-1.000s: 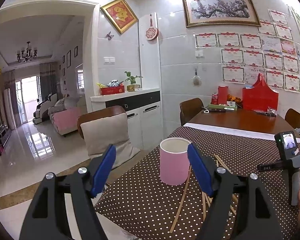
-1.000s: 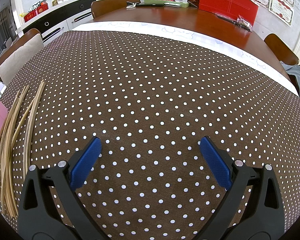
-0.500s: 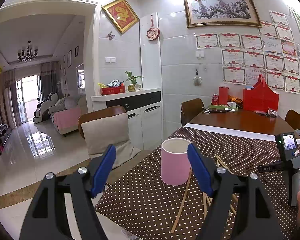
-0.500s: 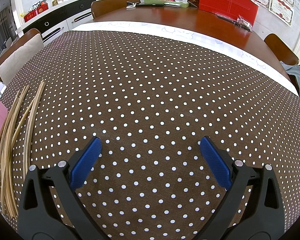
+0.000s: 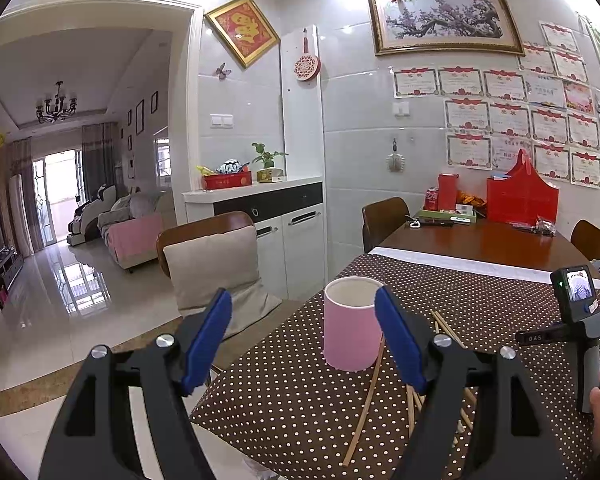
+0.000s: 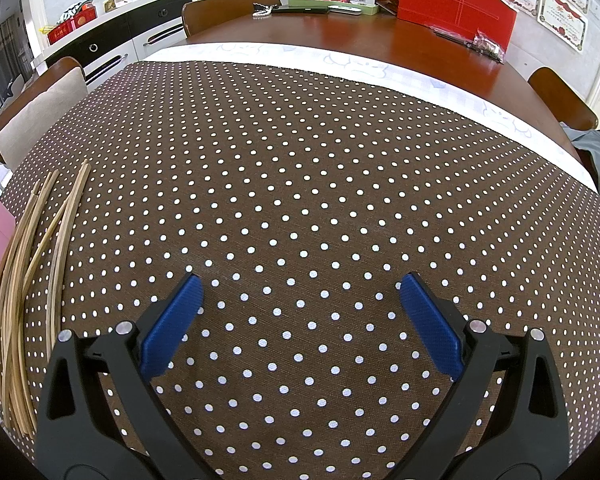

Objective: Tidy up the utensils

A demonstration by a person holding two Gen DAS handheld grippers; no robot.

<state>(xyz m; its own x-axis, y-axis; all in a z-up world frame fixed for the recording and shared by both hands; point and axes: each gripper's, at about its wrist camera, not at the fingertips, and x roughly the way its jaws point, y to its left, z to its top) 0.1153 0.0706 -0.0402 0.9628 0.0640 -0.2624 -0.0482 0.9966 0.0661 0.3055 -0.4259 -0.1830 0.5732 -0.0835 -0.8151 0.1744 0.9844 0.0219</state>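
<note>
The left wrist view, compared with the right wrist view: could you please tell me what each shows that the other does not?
Only the left wrist view shows the whole upright pink cylindrical cup, the open left claw and the living room.

Only the right wrist view shows the open right claw, empty over the cloth.

Both show the loose bamboo chopsticks on the brown white-dotted tablecloth.
</note>
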